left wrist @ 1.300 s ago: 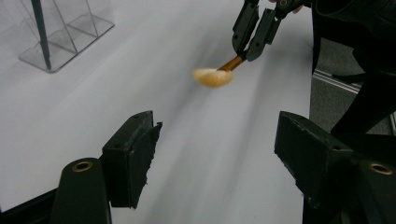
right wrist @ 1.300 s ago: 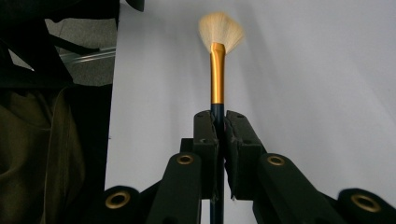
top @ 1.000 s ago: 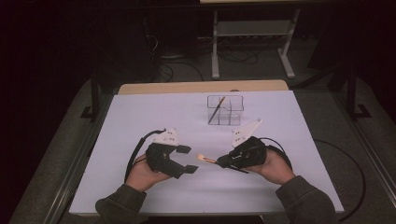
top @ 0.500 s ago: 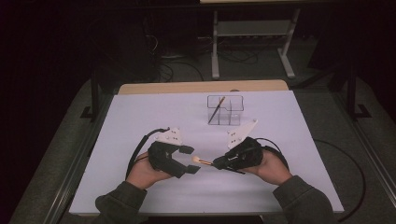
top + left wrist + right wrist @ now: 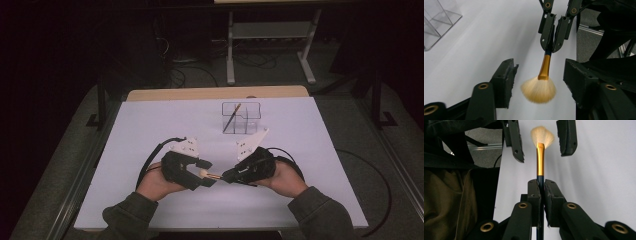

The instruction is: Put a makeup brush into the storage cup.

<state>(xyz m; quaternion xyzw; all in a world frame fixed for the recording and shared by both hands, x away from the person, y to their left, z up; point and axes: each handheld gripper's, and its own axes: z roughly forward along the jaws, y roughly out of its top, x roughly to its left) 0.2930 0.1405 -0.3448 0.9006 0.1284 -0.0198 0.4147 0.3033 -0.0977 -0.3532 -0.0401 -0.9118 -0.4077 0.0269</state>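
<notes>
White table [image 5: 150, 130] spans the middle of the high view, with a clear acrylic organizer [image 5: 241, 118] above centre holding one dark slanted stick. Lower centre: the left gripper [image 5: 209, 175] and right gripper [image 5: 226, 177] face each other tip to tip, each in a hand. Right gripper [image 5: 541, 188], jaws clamped on the dark handle of a makeup brush [image 5: 540, 157]. The brush's long axis runs level between the two tools; in the right gripper view it runs straight up the frame, cream bristles uppermost, gold ferrule below. Left gripper [image 5: 537, 80]: jaws apart, having just been closing, the bristle head [image 5: 539, 88] between them near centre frame, touching neither pad; brush tip points toward this gripper.
</notes>
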